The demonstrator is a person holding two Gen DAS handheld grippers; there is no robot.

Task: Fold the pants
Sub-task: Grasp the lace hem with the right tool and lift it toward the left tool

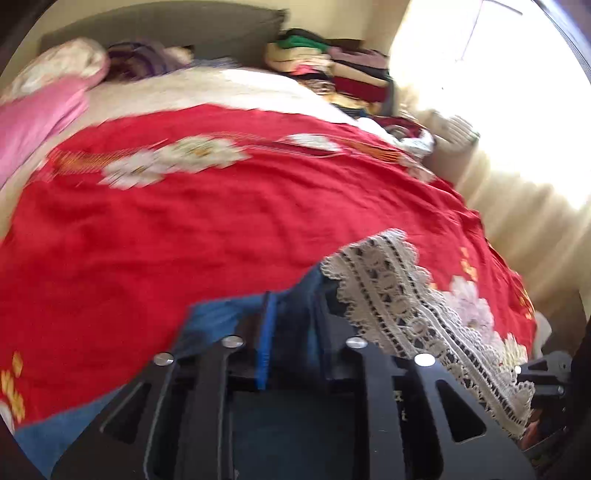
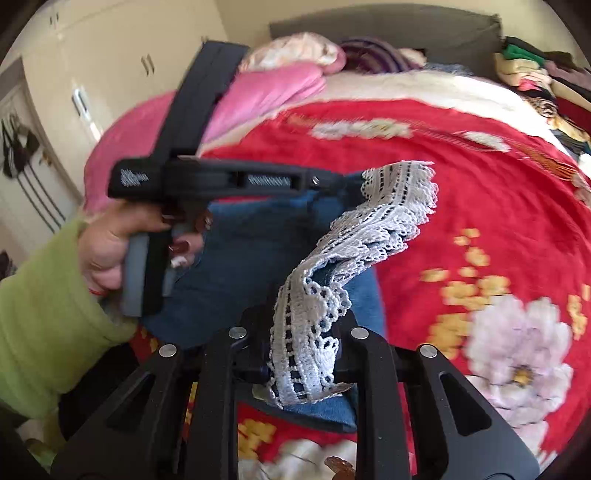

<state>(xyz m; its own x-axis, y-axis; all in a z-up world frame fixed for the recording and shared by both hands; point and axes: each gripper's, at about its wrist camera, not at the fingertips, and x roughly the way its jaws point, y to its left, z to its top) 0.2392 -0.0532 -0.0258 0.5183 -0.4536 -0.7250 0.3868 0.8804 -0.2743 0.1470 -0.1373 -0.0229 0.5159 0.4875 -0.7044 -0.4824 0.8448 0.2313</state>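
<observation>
Nearest in the right wrist view, the right hand-held gripper [image 2: 301, 354] is clamped on the white lace hem [image 2: 310, 332] of the blue pants [image 2: 258, 254], its jaws nearly together with the lace bunched between them. The lace strip runs up and away from it, lifted off the bed, to the left hand-held gripper [image 2: 343, 182], which pinches the far end of the same hem. A hand [image 2: 122, 243] in a green sleeve [image 2: 48, 314] grips that tool's handle at the left.

In the left wrist view, the left hand-held gripper [image 1: 291, 328] has blue cloth [image 1: 295, 299] between its jaws, and these stand narrowly apart; I judge them clamped on the pants. The lace [image 1: 406, 314] trails off to the right.

The pants lie on a red blanket [image 2: 480, 206] with white and yellow flowers, spread over the bed. Farther off are pink pillows [image 2: 266, 92] at the left, a grey headboard [image 2: 388, 29], and a stack of folded clothes [image 1: 332, 66] at the far right. The view is motion-blurred.
</observation>
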